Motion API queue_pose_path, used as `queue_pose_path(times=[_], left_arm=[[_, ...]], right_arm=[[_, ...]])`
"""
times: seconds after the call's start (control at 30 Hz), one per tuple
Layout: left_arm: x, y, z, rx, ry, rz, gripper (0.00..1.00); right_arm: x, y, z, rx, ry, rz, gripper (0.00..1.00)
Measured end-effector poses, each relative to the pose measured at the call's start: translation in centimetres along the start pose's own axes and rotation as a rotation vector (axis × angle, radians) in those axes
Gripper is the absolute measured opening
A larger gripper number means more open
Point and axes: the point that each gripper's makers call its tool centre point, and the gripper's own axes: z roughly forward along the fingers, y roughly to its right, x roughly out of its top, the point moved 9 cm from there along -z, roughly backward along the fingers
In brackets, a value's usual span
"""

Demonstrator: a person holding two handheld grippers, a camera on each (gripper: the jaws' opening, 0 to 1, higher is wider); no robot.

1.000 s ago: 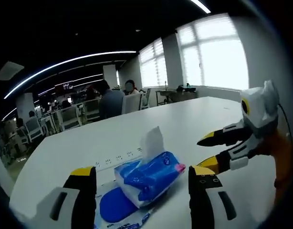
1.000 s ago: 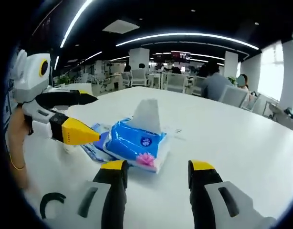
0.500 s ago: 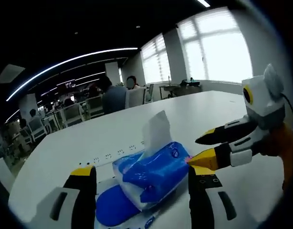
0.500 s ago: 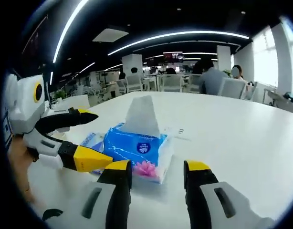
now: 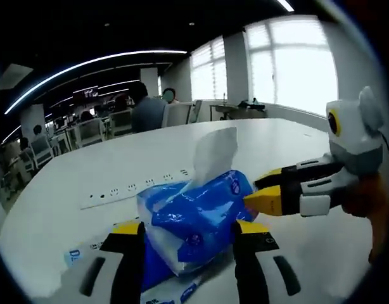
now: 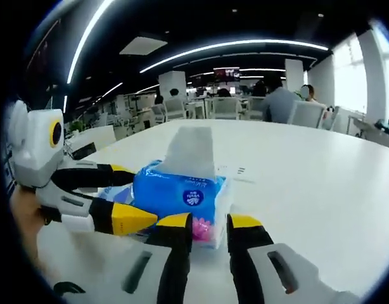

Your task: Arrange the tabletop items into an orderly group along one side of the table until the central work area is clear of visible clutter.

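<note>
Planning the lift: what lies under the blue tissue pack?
A flat blue and white packet pokes out beneath the tissue pack, lying on the white table. Its covered part is hidden.

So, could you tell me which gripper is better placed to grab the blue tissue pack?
Probably left: the left gripper already straddles the blue plastic tissue pack; the right gripper's narrowed jaws only face its end.

In my left gripper view the tissue pack (image 5: pixel 194 221) sits low in the centre on the table (image 5: pixel 118 171), over a flat packet (image 5: pixel 163 288), between my left gripper's (image 5: pixel 190 237) jaws. The right gripper (image 5: pixel 274 190) enters from the right edge, touching the pack's right end.
</note>
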Motion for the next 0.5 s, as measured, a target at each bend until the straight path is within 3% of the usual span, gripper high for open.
queue_pose_path(times=[0.23, 0.5], left_arm=[[-0.51, -0.21, 0.19, -0.016, -0.006, -0.051, 0.28], [-0.61, 0.16, 0.18, -0.028, -0.013, -0.036, 0.21]], right_arm=[[-0.07, -0.26, -0.39, -0.029, -0.001, -0.030, 0.04], [-0.57, -0.32, -0.27, -0.024, -0.012, -0.013, 0.02]])
